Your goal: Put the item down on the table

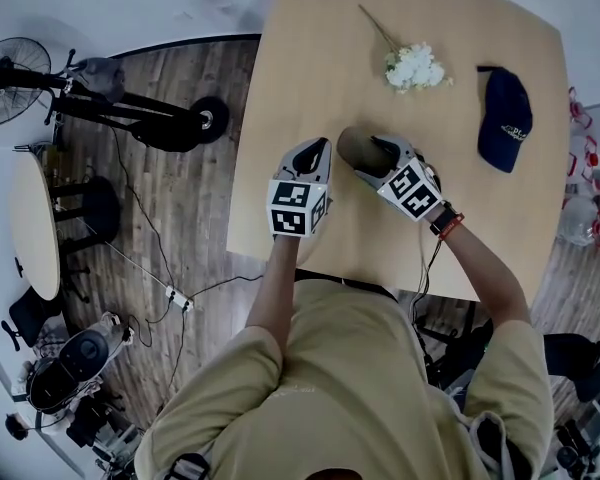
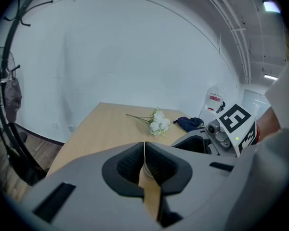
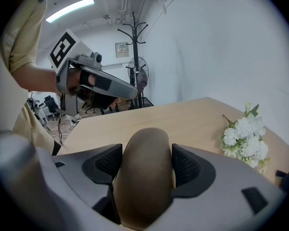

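Observation:
My right gripper (image 1: 370,154) is shut on a brown oblong item (image 1: 357,149), held over the middle of the light wooden table (image 1: 310,58). In the right gripper view the brown item (image 3: 145,177) fills the gap between the black pads (image 3: 188,166) and sticks out forward. My left gripper (image 1: 311,156) hovers just left of it with its jaws closed and nothing between them; in the left gripper view the left gripper (image 2: 144,165) shows its pads pressed together. Whether the item touches the table cannot be told.
A bunch of white flowers (image 1: 414,66) lies at the far middle of the table, and a navy cap (image 1: 504,118) at the far right. Beyond the table's left edge are a scooter (image 1: 130,108), a fan (image 1: 8,93) and cables on the wooden floor.

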